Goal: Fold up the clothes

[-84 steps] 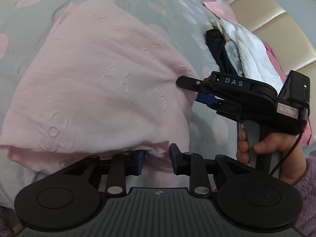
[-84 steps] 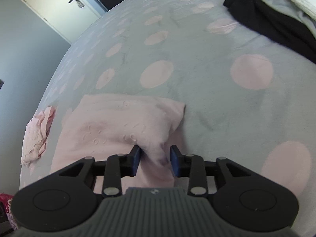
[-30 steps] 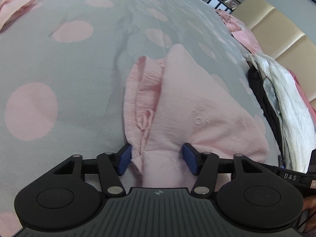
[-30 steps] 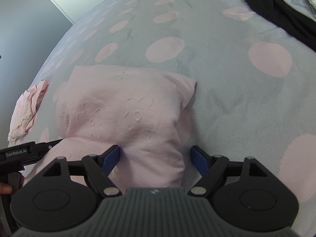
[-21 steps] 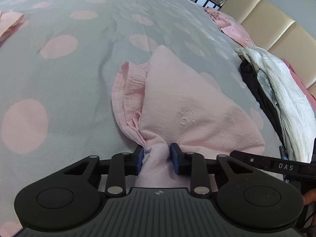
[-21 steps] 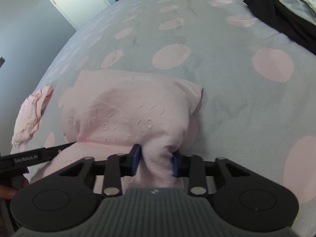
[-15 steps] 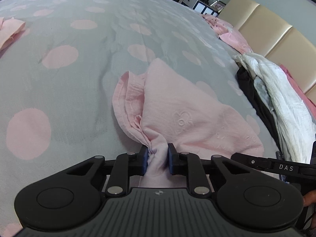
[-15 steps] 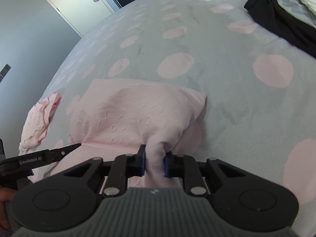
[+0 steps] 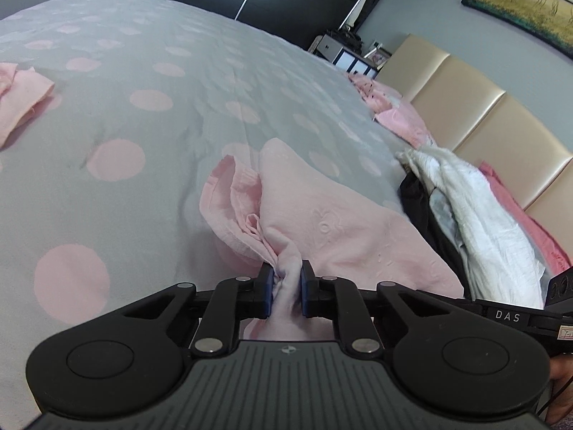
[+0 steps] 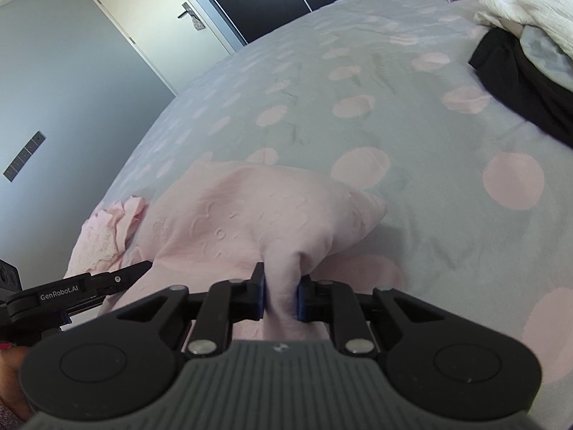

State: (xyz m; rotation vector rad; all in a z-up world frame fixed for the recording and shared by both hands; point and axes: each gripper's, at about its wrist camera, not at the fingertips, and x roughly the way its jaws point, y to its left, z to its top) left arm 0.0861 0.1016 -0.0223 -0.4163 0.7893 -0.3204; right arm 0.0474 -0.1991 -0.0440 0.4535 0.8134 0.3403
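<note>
While the left wrist view still shows most of the pink garment (image 9: 322, 222) lying on the polka-dot bedspread (image 9: 118, 114), its near edge is already off it, bunched between the left gripper (image 9: 285, 288) pads. Jaws have just been closing; now clamped on a thick wad of fabric, several layers pinched together. Left of the garment: bare bedspread, and a second pink piece (image 9: 21, 96) well apart at the frame edge. Right of the garment: a pile of white cloth (image 9: 476, 215) over something black, just beside its far side. The right gripper's finger pokes in near the garment's right corner.

Right wrist view: right gripper (image 10: 280, 297) likewise has just been closing and now grips the near edge of the same garment (image 10: 250, 215), a fold of it running down between the pads. Left gripper finger (image 10: 107, 279) sits at the garment's left side. A lacy pink piece (image 10: 104, 233) lies just beside the garment's left edge; black cloth (image 10: 519, 86) well apart to the right.

Handling, my read: light, soft, zero stiffness, so it sags and drapes between the two holds; embroidered weave looks grippy, slip unlikely. Layers can shear apart, so grab through all layers at the two near corners, not mid-edge. Left hold looks bunched and off-corner, so the fold may land skewed.
</note>
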